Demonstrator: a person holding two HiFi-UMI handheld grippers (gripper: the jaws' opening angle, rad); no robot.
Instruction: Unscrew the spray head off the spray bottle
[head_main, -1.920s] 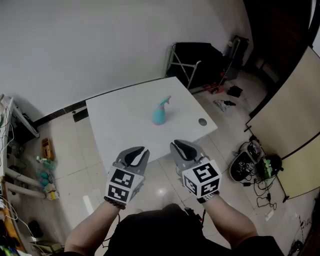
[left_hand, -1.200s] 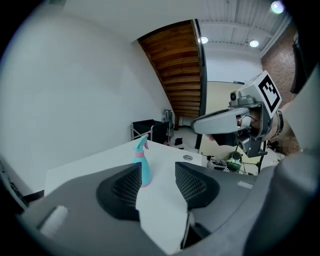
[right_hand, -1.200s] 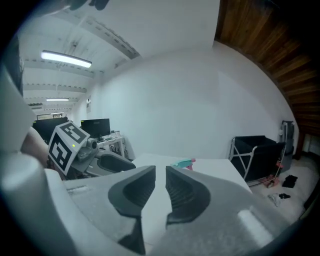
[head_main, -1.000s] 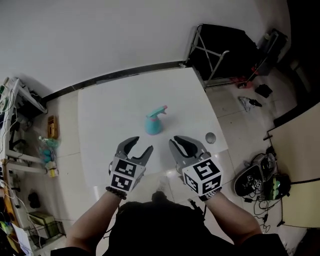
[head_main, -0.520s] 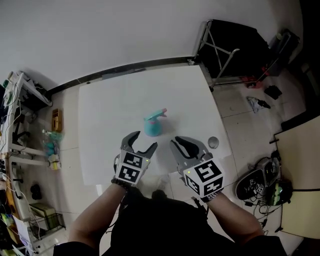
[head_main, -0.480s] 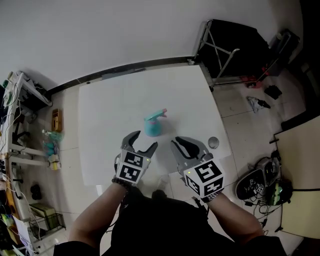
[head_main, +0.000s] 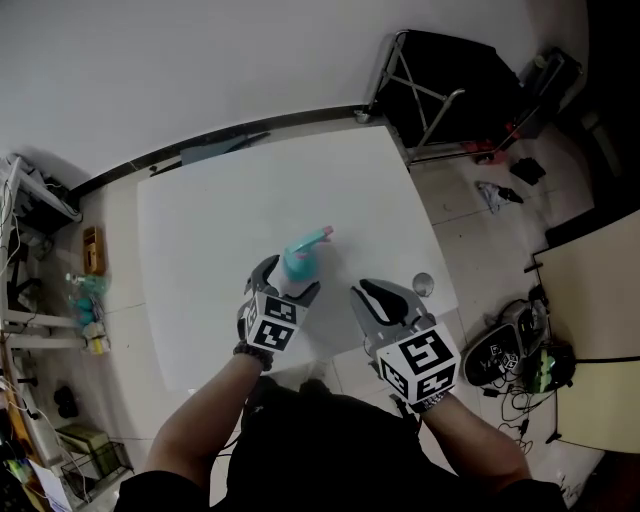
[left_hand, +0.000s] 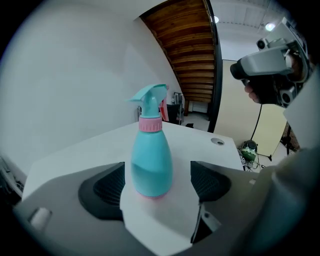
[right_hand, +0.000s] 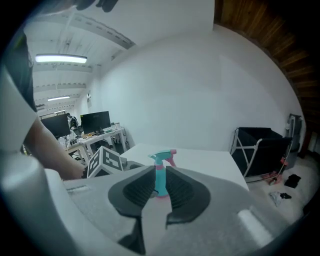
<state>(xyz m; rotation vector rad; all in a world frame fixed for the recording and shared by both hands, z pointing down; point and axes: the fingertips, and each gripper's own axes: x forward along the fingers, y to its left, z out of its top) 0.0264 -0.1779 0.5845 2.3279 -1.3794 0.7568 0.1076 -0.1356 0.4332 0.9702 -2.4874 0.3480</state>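
Observation:
A teal spray bottle (head_main: 297, 262) with a pink collar and a teal spray head (head_main: 318, 236) stands upright on the white table (head_main: 220, 230). My left gripper (head_main: 290, 279) is open, and its jaws have just been opening. In the left gripper view the bottle (left_hand: 151, 160) stands between the two pads (left_hand: 107, 187) with a gap on each side. My right gripper (head_main: 372, 292) hangs to the right of the bottle near the table's front edge, its jaws almost together and empty. Through the slit of the right gripper (right_hand: 159, 189) the bottle (right_hand: 160, 181) shows farther off.
A small round metal disc (head_main: 423, 284) is set in the table's near right corner. A black folding rack (head_main: 440, 70) stands beyond the far right corner. Cluttered shelves (head_main: 40, 260) line the left. Cables and bags (head_main: 515, 350) lie on the floor at right.
My left gripper has moved forward and down to the bottle, and its jaws have spread to either side of the bottle's base. The right gripper has stayed about where it was.

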